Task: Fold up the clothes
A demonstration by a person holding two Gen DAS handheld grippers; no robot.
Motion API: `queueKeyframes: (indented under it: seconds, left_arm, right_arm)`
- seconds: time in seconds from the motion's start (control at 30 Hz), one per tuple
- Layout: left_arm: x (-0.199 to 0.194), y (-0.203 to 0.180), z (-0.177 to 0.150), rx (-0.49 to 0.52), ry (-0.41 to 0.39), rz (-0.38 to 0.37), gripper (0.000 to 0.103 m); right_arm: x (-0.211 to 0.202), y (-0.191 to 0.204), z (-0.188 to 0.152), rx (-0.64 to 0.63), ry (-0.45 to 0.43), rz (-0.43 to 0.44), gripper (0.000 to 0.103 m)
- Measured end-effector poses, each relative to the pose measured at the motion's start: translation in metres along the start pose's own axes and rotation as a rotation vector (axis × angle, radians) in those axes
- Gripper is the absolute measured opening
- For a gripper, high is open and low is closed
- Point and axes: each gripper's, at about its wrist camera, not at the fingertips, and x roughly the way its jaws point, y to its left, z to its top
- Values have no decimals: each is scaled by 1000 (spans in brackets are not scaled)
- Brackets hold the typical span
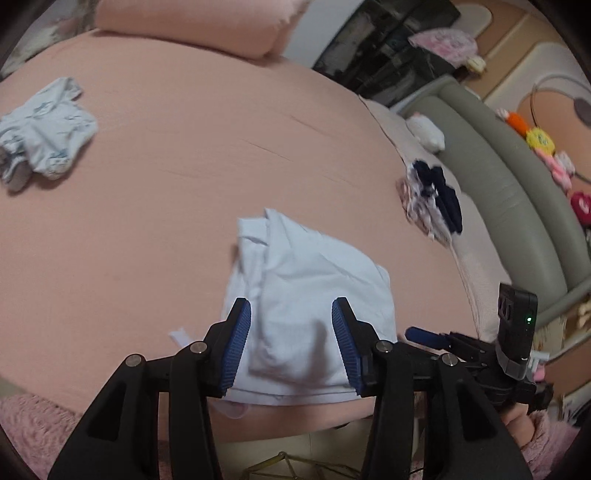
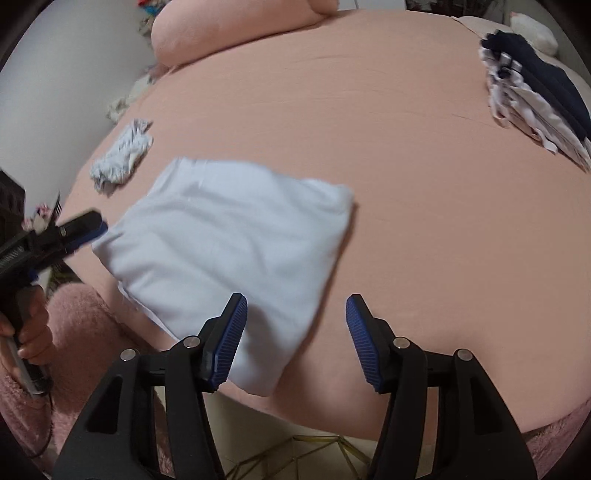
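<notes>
While both tongs stand wide with nothing between their blue pads, a folded pale-blue garment [image 2: 229, 243] lies flat on the pink bed [image 2: 406, 184], close to its near edge. The left tongs [image 1: 291, 343] hang just above the near part of this garment, one pad on each side of it in the left wrist view, and whether they touch the cloth cannot be told. The right tongs [image 2: 295, 343] hover at the garment's near right corner, the left pad over the cloth and the right pad over bare sheet. In the right wrist view the left tongs also show at the left edge, gripped by a hand [image 2: 31, 332] in a fuzzy pink sleeve.

Far to the left on the bed lies a crumpled light-blue printed garment [image 1: 44, 129], well apart from the folded one. At the right edge of the bed sits a stack of folded clothes [image 2: 535, 96], white layers with a dark navy piece on top. A pink pillow [image 1: 192, 22] rests at the far end. Beyond the right side stands a grey padded rail [image 1: 498, 166] with soft toys [image 1: 539, 138] along it.
</notes>
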Motion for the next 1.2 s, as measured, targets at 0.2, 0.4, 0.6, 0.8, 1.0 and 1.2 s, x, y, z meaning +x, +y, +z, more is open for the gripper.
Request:
queueKeyframes:
  seconds: [0.2,0.4,0.6,0.8,1.0,1.2]
  left_arm:
    - [24,1,-8,-27,108,138,58]
    - [5,-7,4,-12,47,-89,67]
    - [61,-15,2,46,186,-31,81]
    - [66,-26,11,-30,133,-112,38]
    - [41,-52,22,21,78,-71,24]
    - [26,-128,57,158,15,-120,23]
  right_arm:
    - [2,-29,-18,12,37,-1,58]
    - [-50,-96,-9,142,-15,20,61]
    - [-6,-73,-2,157,84,148,67]
    - [18,-37,3,76,45,106,35]
    - [-29,-47,9,123,14,232,13]
    - [-68,-48,42,175,-99,237,12]
